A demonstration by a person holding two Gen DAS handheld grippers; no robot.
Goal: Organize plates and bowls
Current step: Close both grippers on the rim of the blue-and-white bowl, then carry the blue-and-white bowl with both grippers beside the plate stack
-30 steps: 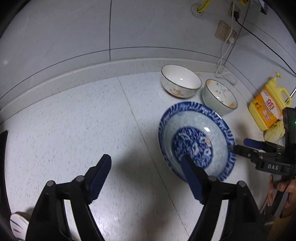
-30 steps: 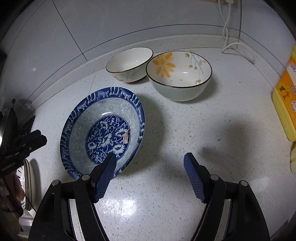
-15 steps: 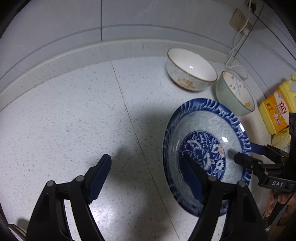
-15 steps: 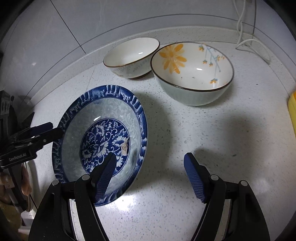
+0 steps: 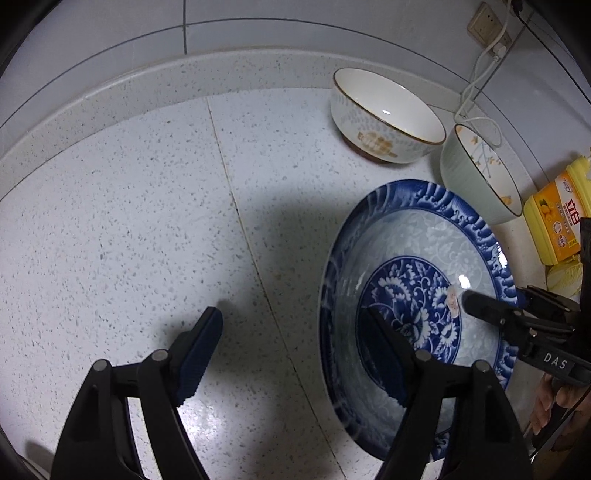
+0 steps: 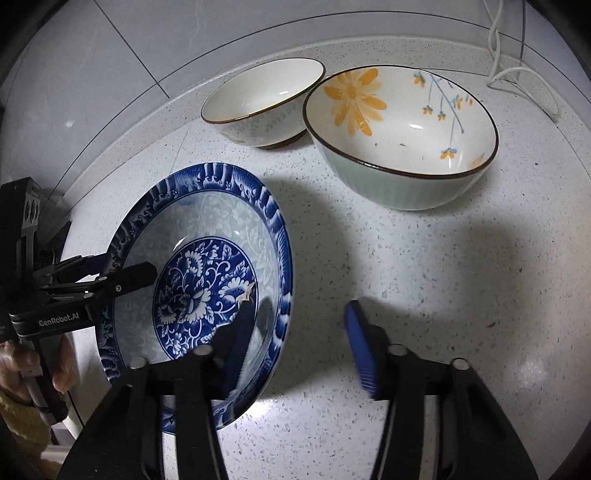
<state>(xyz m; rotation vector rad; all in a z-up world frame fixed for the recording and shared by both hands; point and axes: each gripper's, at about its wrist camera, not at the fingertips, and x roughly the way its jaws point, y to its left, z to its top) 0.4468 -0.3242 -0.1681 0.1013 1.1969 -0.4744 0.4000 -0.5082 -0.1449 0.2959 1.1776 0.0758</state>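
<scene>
A blue-and-white patterned deep plate (image 5: 424, 236) (image 6: 207, 206) rests on the speckled countertop. My left gripper (image 5: 291, 314) is open and straddles the plate's left rim, one finger inside the well, the other over bare counter. From the opposite side my right gripper (image 6: 299, 306) straddles the right rim with its jaws closing; the inner pad sits in the well and the outer pad stands clear of the rim. Behind the plate are a white bowl with a gold motif (image 5: 384, 114) (image 6: 258, 99) and a yellow-flower bowl (image 5: 476, 173) (image 6: 399, 122).
A yellow detergent bottle (image 5: 557, 218) stands at the right, by the wall. A white cable (image 6: 517, 74) trails from a wall socket (image 5: 487, 26) onto the counter behind the bowls. A raised backsplash (image 5: 147, 85) borders the counter. A hand (image 6: 14, 369) holds the left tool.
Both grippers have come down and closer onto the plate's opposite rims. The right gripper's fingers have drawn nearer together. The plate and bowls have not moved.
</scene>
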